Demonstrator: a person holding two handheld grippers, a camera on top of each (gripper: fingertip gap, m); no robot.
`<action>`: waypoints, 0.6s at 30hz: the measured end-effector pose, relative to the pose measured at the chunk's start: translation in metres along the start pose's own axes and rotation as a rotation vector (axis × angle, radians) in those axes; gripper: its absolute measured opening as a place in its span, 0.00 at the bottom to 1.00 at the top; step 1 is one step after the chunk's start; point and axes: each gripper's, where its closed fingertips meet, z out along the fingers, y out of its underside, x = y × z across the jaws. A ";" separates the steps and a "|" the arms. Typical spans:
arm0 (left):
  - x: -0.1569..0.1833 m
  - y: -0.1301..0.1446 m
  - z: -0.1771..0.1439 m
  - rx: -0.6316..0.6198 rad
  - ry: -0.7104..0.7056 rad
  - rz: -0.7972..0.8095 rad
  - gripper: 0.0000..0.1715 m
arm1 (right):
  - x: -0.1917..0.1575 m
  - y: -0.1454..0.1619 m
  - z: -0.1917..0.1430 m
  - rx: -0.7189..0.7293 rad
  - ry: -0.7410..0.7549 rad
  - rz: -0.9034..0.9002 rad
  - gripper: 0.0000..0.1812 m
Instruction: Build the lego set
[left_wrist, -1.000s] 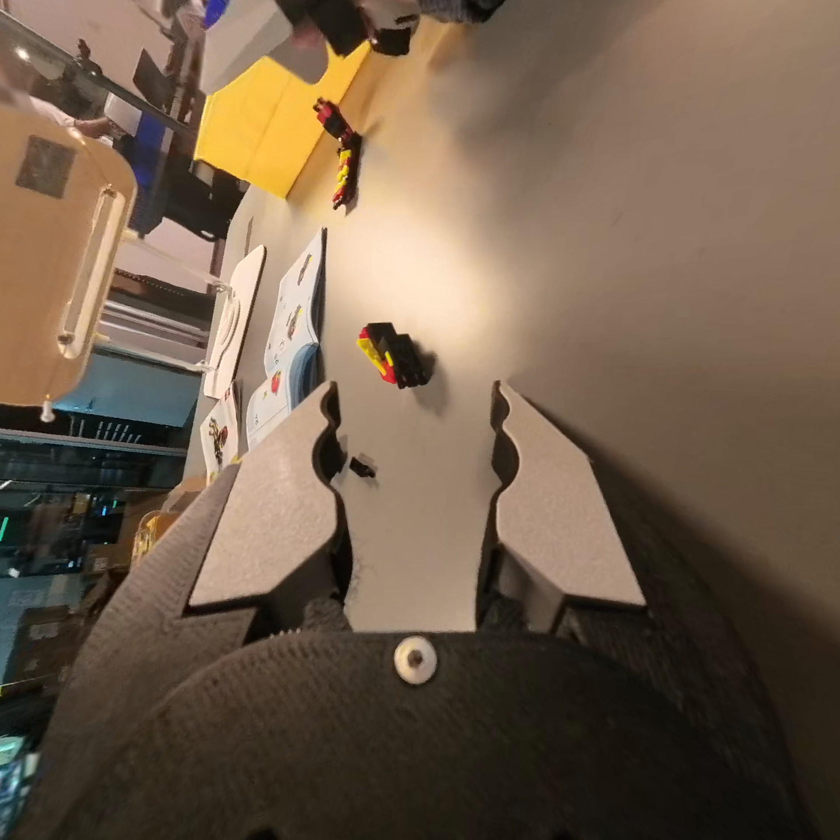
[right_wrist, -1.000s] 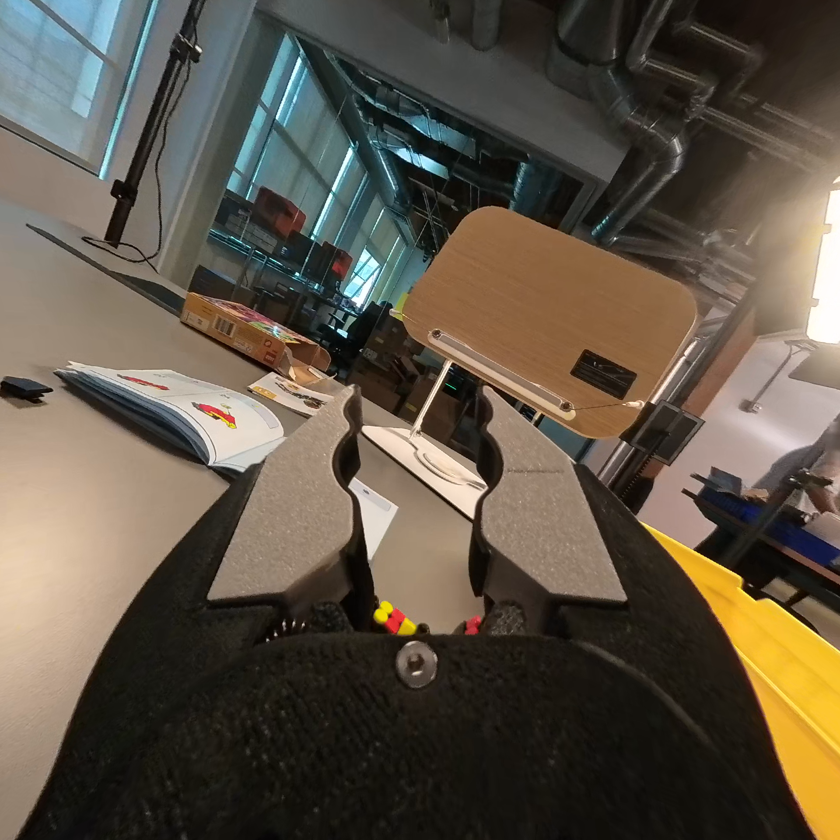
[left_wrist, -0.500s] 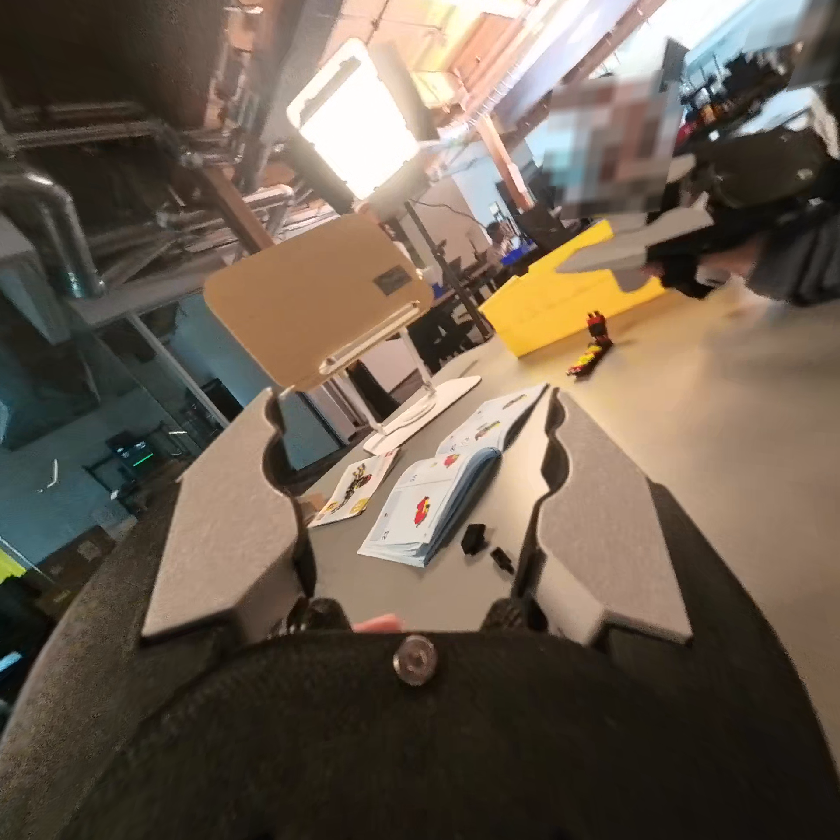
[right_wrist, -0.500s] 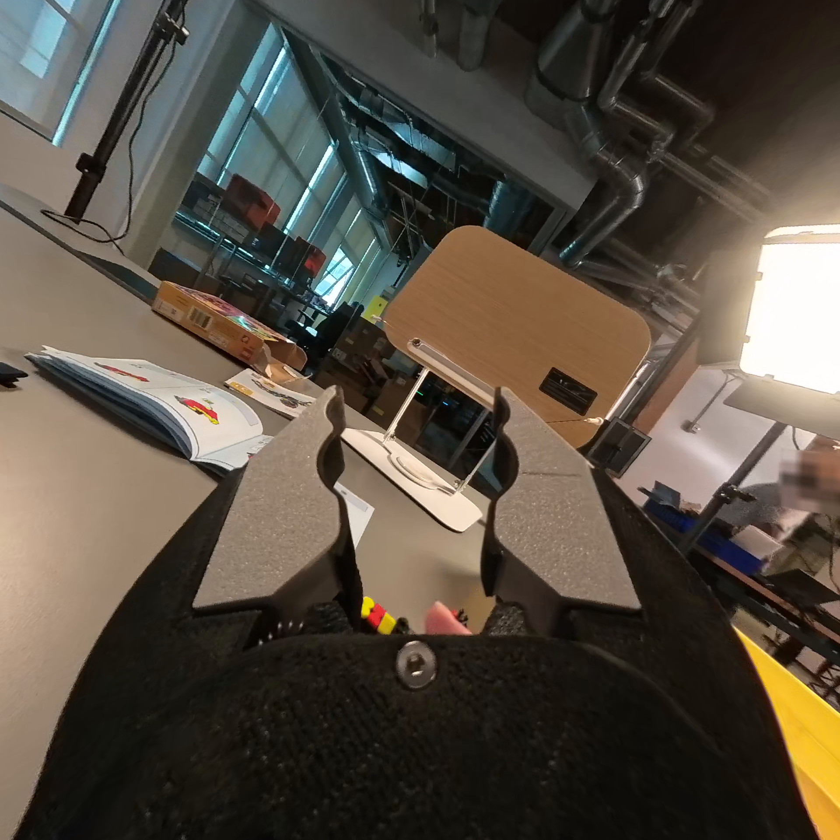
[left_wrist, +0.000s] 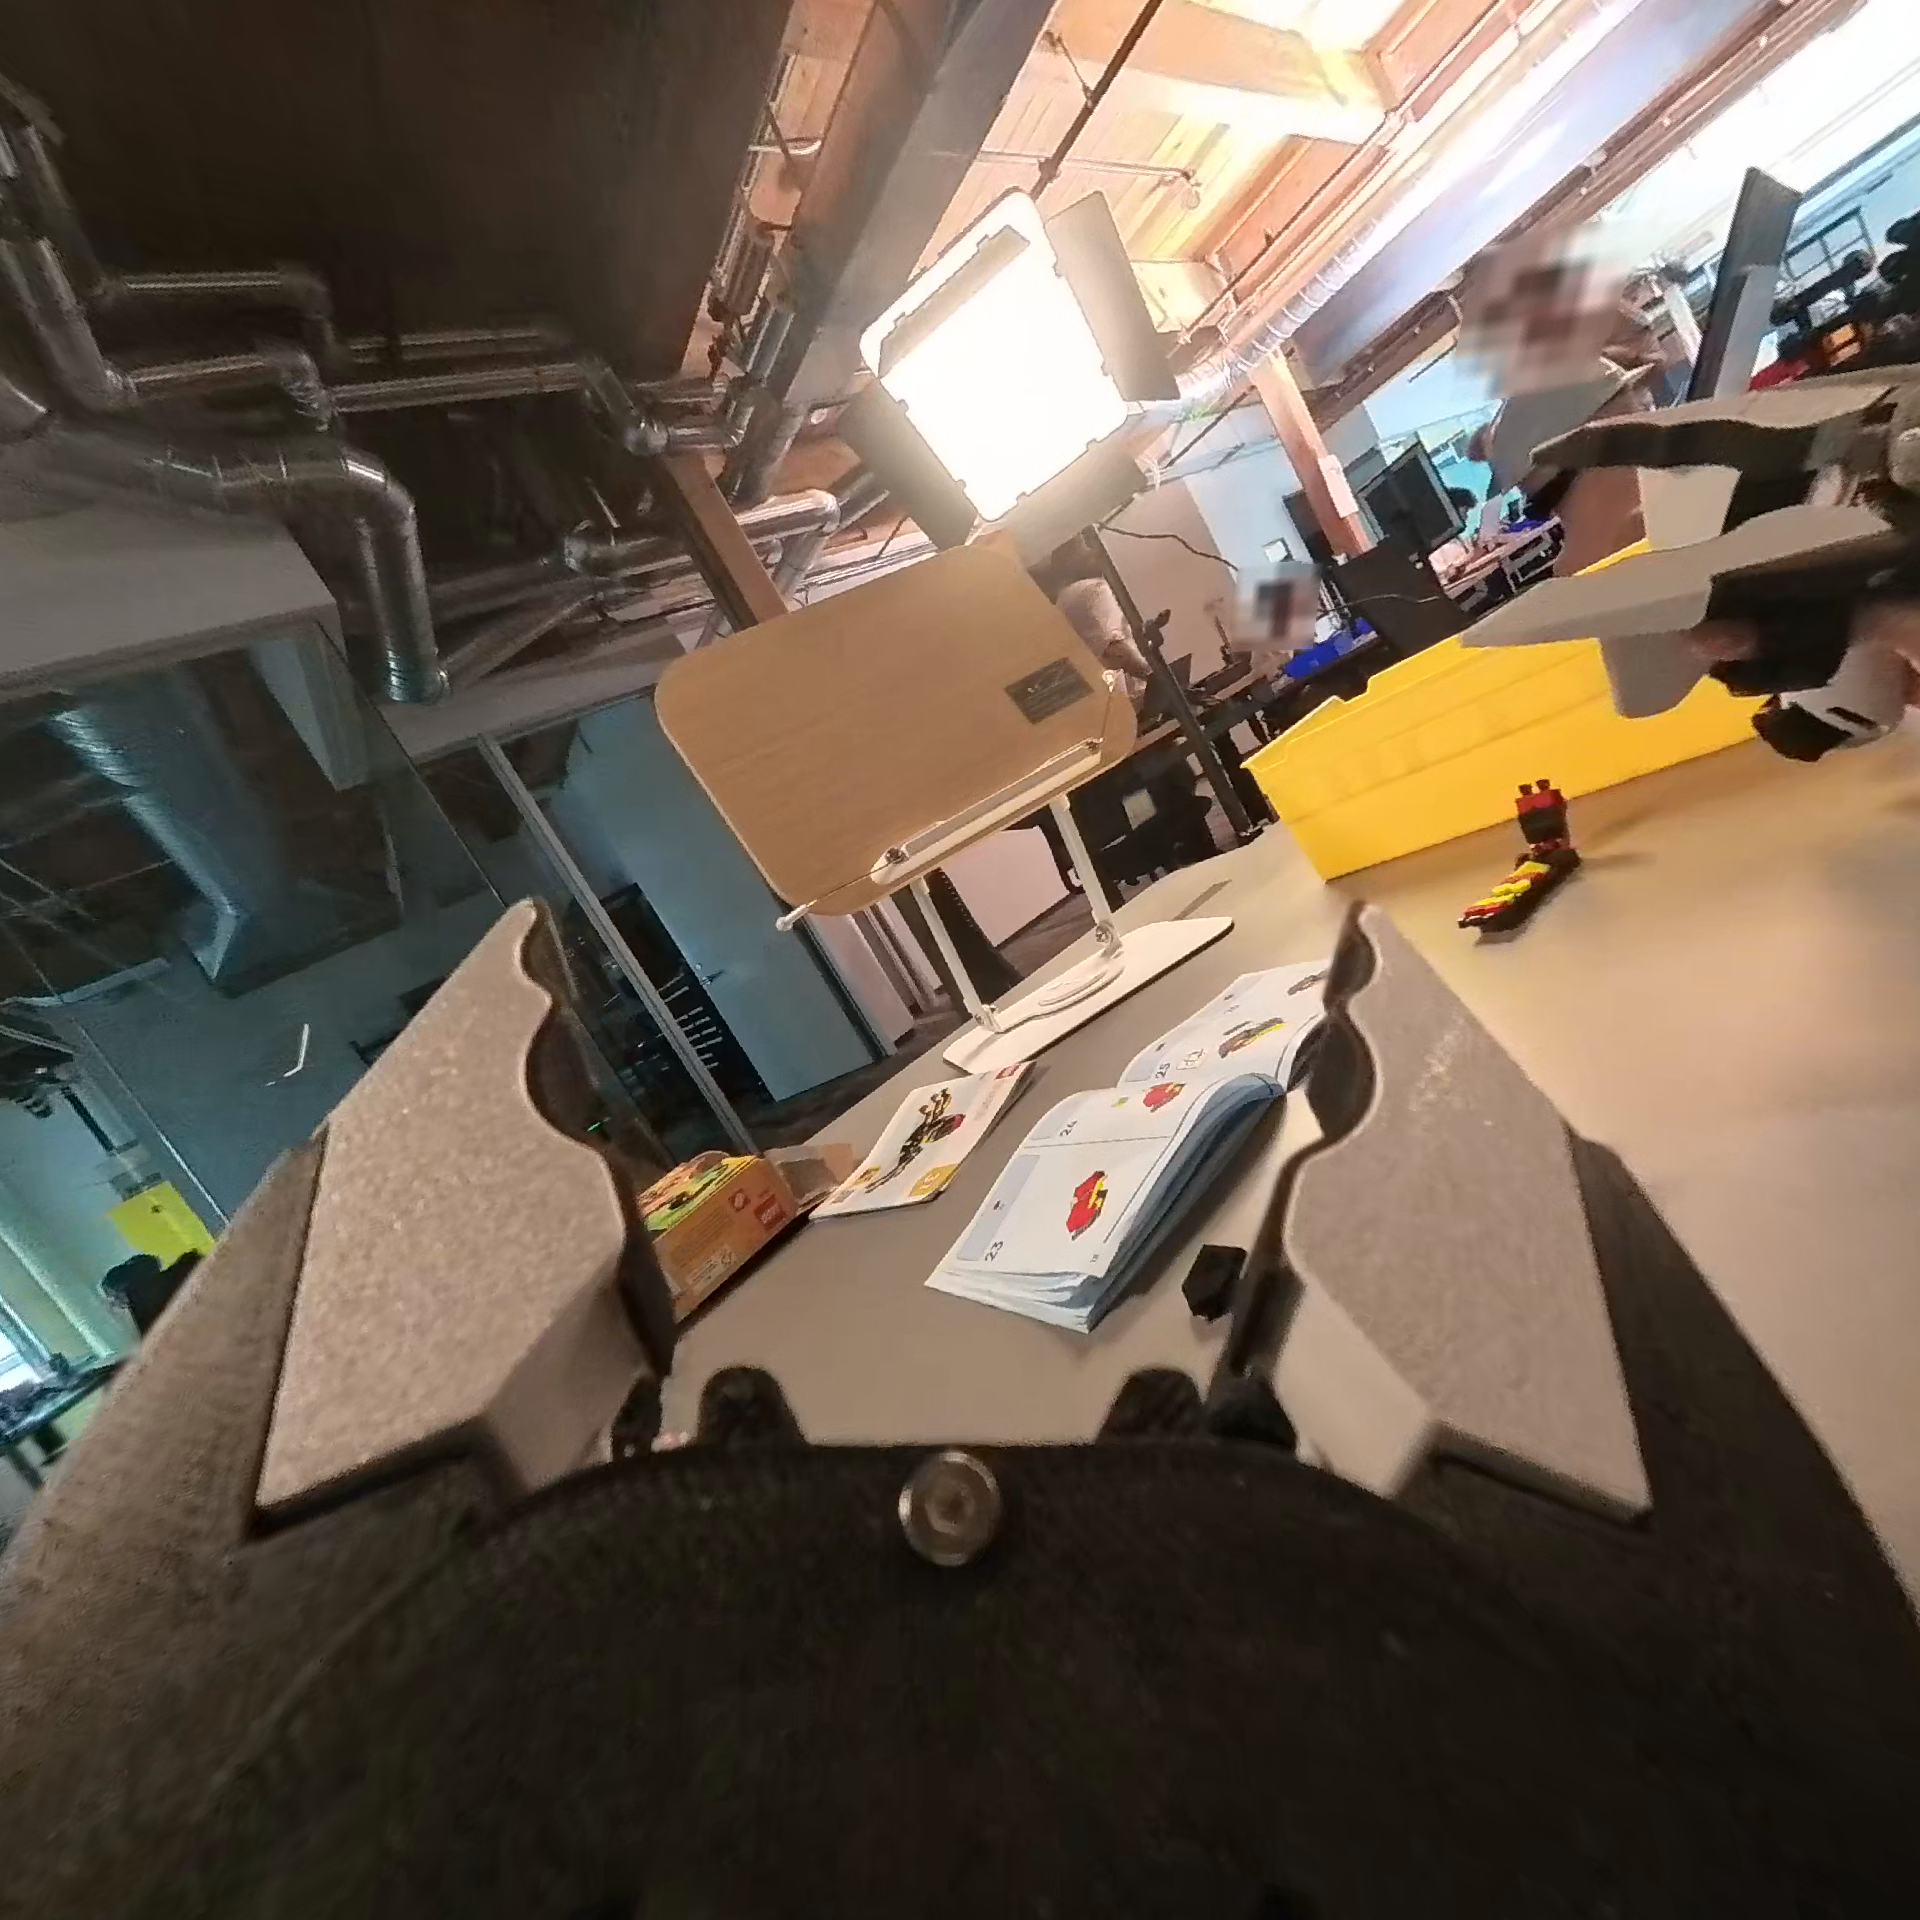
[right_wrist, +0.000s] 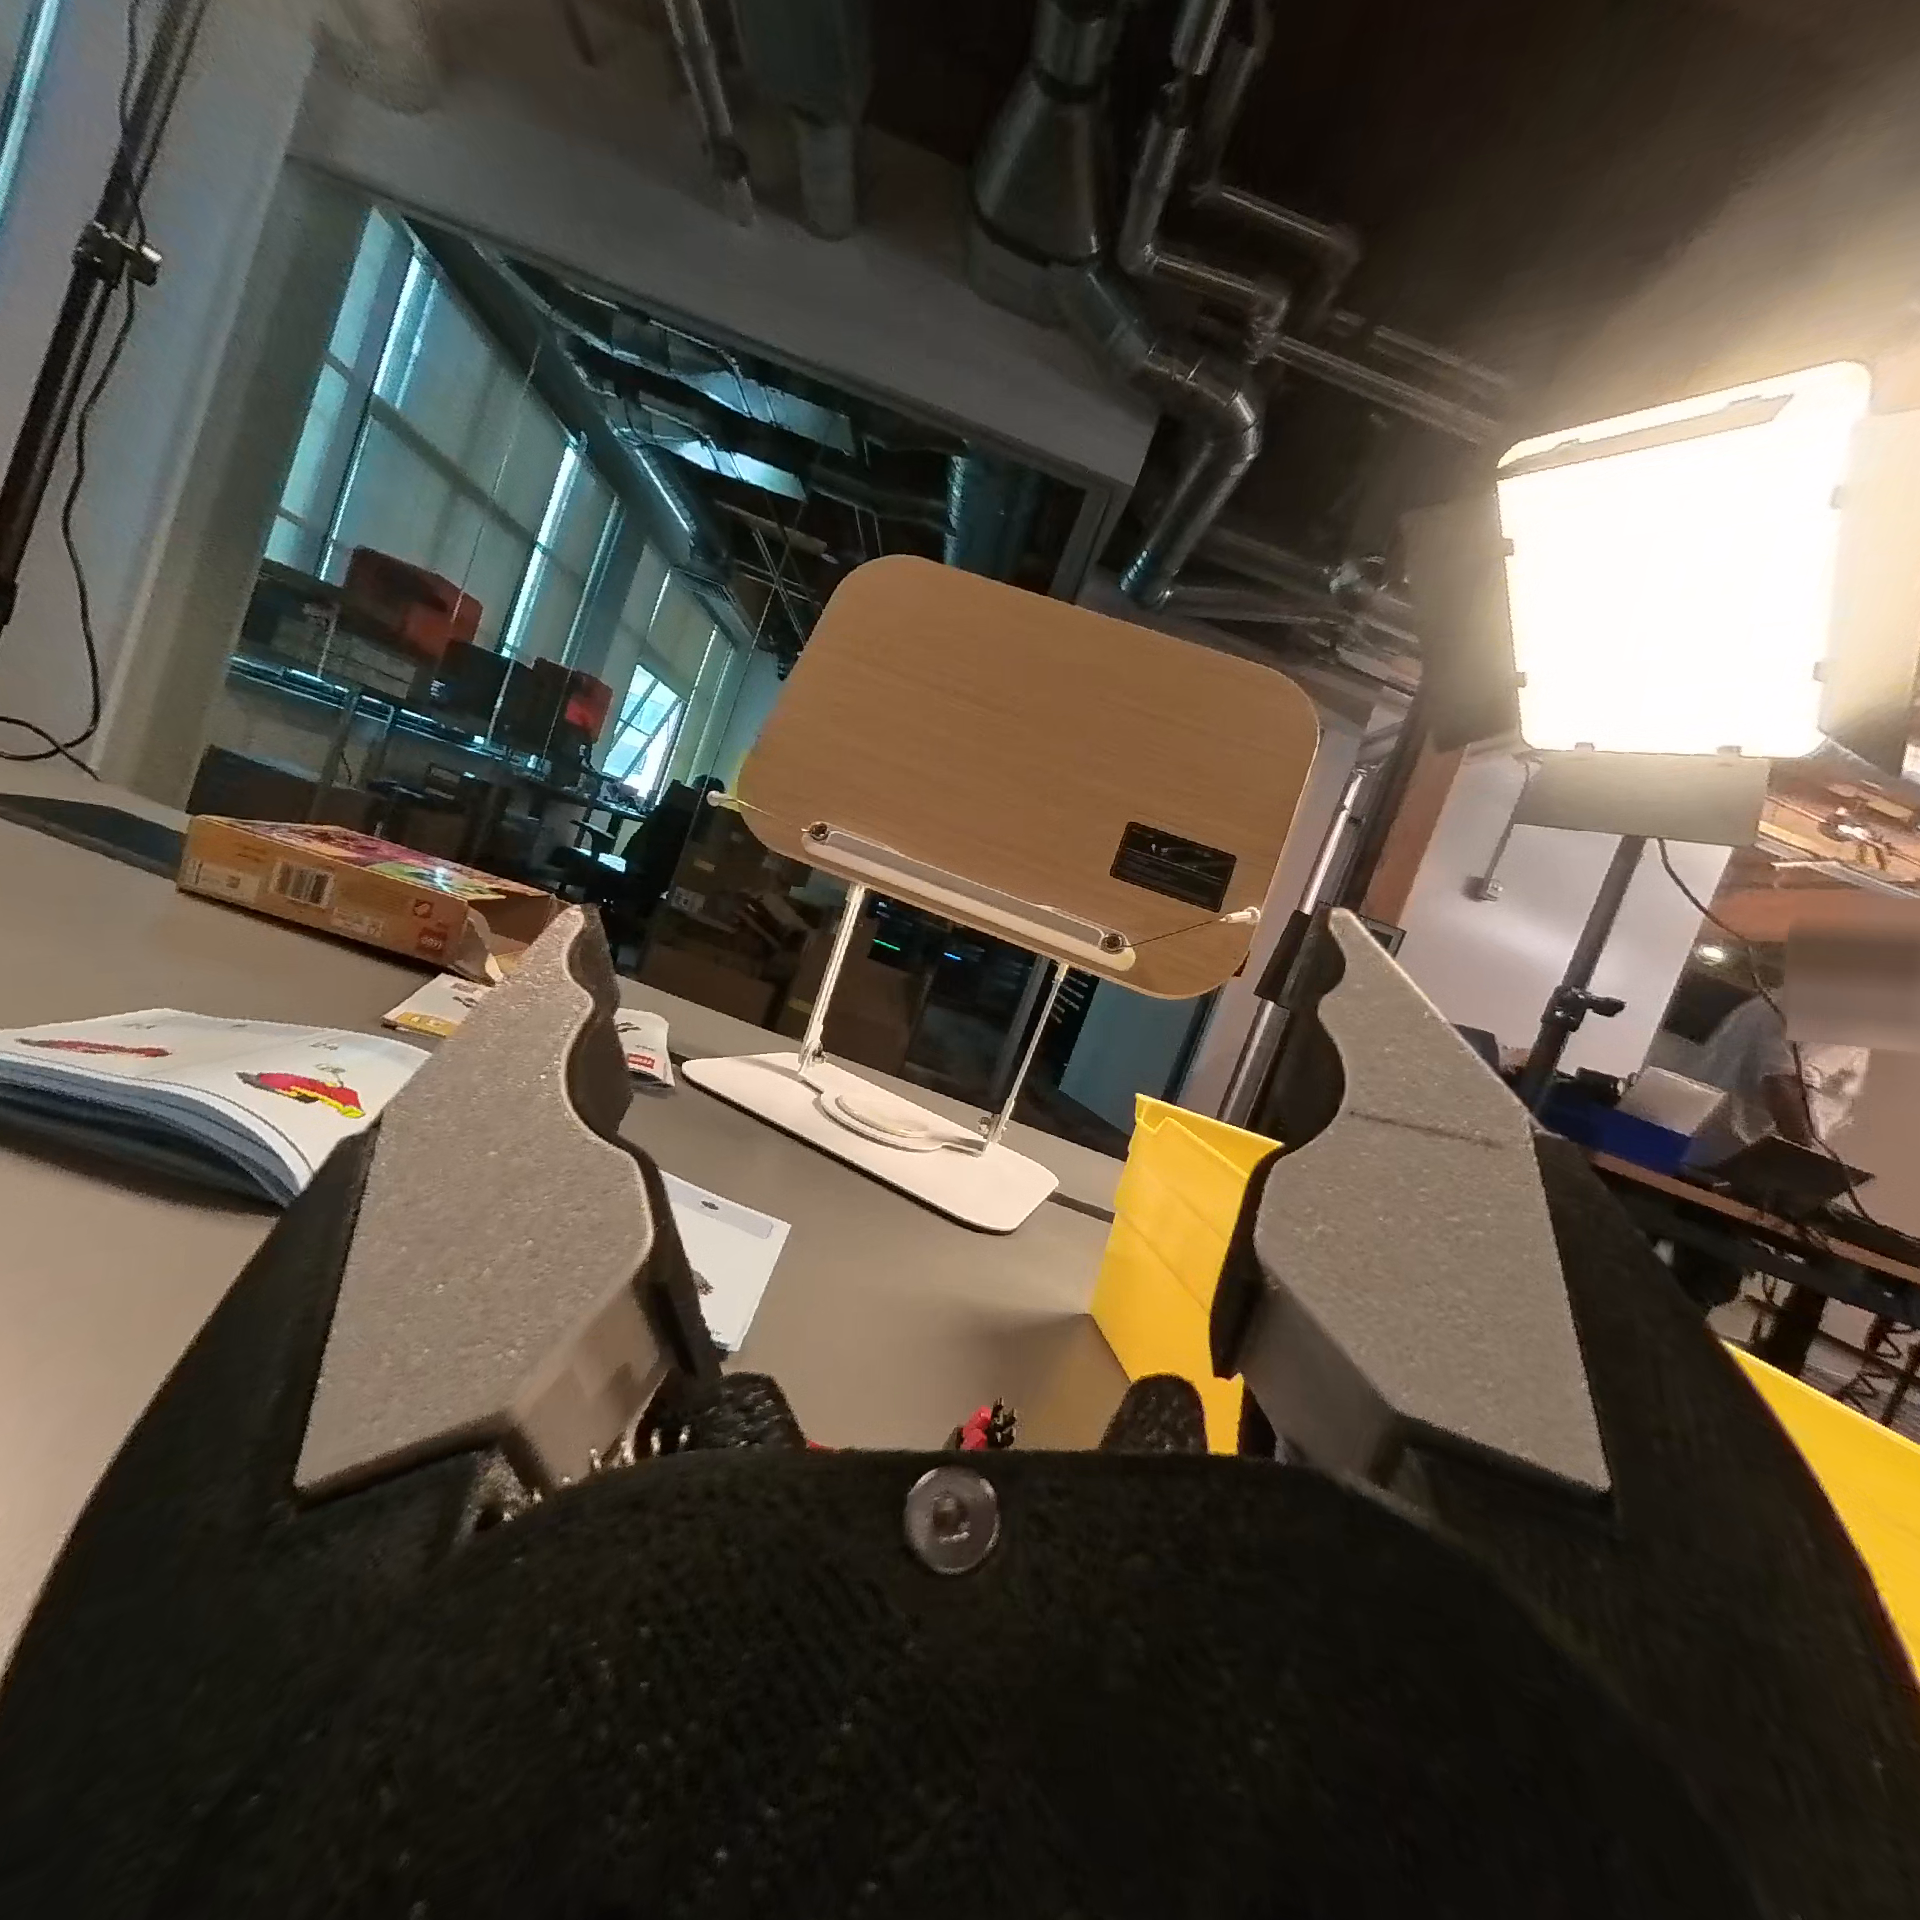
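My left gripper (left_wrist: 943, 935) is open wide and empty, held low over the grey table (left_wrist: 1621, 1039). A small black piece (left_wrist: 1210, 1273) lies by its right finger, next to the open instruction booklet (left_wrist: 1122, 1174). A red, yellow and black lego build (left_wrist: 1527, 873) lies farther off beside the yellow bin (left_wrist: 1475, 748). My right gripper (right_wrist: 966, 935) is open and empty; it also shows in the left wrist view (left_wrist: 1507, 551), raised above the bin. A bit of the build (right_wrist: 982, 1439) peeks out low between its fingers.
A wooden book stand (right_wrist: 1029, 769) on a white base stands at the table's far side. A lego box (right_wrist: 332, 894), a leaflet (left_wrist: 925, 1138) and a white card (right_wrist: 727, 1247) lie near the booklet (right_wrist: 208, 1081). A bright light panel (right_wrist: 1673, 571) stands behind.
My left gripper has swung up from looking down at the table to looking across it, and its jaws have spread wider. My right gripper's jaws have opened much wider.
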 end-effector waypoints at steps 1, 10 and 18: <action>0.001 0.000 0.000 -0.003 0.002 0.004 0.82 | -0.001 0.000 0.000 0.001 -0.003 -0.003 0.70; 0.003 0.002 0.001 -0.014 0.012 0.009 0.82 | 0.000 -0.001 -0.001 0.002 0.002 -0.003 0.70; 0.015 0.007 0.003 -0.038 0.064 0.029 0.82 | -0.001 0.000 0.000 -0.002 -0.007 0.001 0.69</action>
